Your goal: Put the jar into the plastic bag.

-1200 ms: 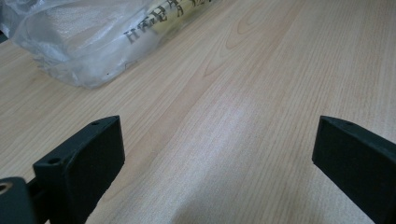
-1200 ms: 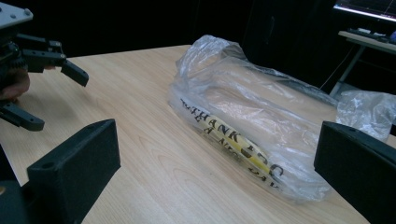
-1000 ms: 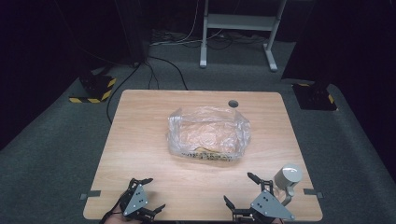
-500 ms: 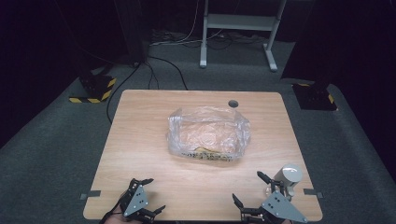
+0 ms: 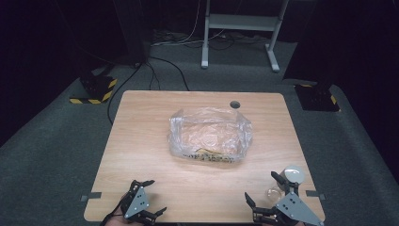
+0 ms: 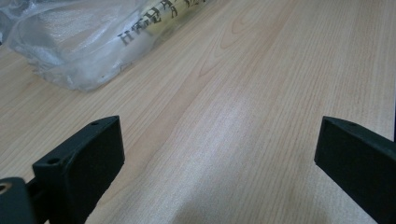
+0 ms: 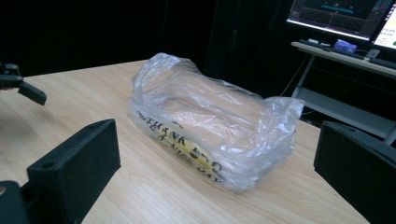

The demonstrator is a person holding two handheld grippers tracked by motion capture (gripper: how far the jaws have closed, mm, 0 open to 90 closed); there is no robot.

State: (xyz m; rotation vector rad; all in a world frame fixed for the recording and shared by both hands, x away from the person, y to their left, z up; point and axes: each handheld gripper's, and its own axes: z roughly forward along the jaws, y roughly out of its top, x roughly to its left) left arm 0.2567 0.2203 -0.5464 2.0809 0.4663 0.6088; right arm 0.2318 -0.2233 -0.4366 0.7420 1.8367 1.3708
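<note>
A crumpled clear plastic bag (image 5: pixel 209 135) with black lettering lies near the middle of the light wooden bench (image 5: pixel 141 141); something yellowish shows through its near side (I cannot tell what). My left hand-held gripper (image 5: pixel 149 198) sits at the near left edge, jaws spread wide and empty. My right hand-held gripper (image 5: pixel 263 195) is at the near right, also wide open, just beside a small clear glass jar with a pale lid (image 5: pixel 291 178).

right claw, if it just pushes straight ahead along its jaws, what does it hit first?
Most likely the clear plastic bag: it lies dead ahead of the open right claw, with bare table between. Depth is hard to judge.
</note>
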